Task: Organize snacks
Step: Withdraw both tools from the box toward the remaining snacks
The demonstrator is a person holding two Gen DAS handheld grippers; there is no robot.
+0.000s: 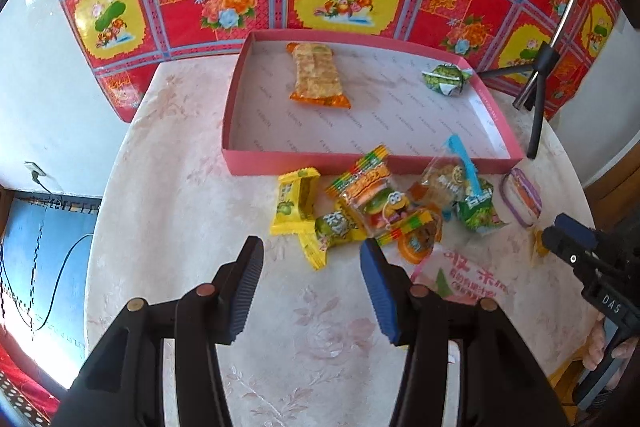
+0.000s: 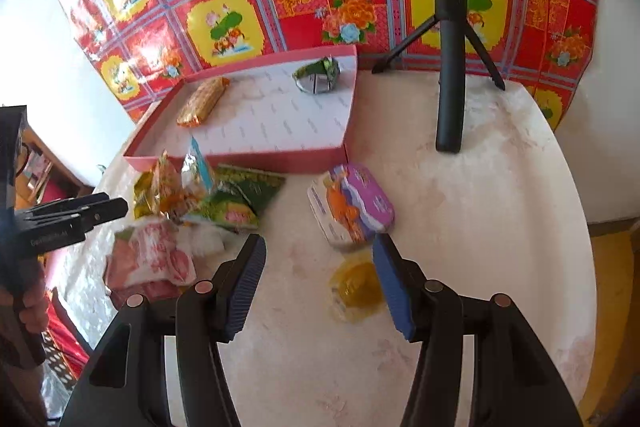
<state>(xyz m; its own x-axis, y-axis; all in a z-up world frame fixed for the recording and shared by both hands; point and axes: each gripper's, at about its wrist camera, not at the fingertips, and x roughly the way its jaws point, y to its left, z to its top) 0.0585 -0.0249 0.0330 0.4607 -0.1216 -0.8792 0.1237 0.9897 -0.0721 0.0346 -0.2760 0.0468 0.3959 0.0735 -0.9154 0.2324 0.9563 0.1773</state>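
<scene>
Nearest in the left wrist view, the left gripper (image 1: 310, 259) hangs half-open and empty before a heap of bright snack packets (image 1: 376, 207); beyond, a long orange cracker packet (image 1: 318, 75) lies lengthwise, pointing far, inside the shallow pink cardboard box (image 1: 240, 83). In the right wrist view, the right gripper (image 2: 320, 255), half-open and empty, frames a yellow jelly cup (image 2: 356, 287), with a purple-and-white packet (image 2: 352, 211) just beyond and a black tripod (image 2: 450, 67) far right.

Both wrist views look steeply down, sharing the pink tray (image 1: 360, 163).
</scene>
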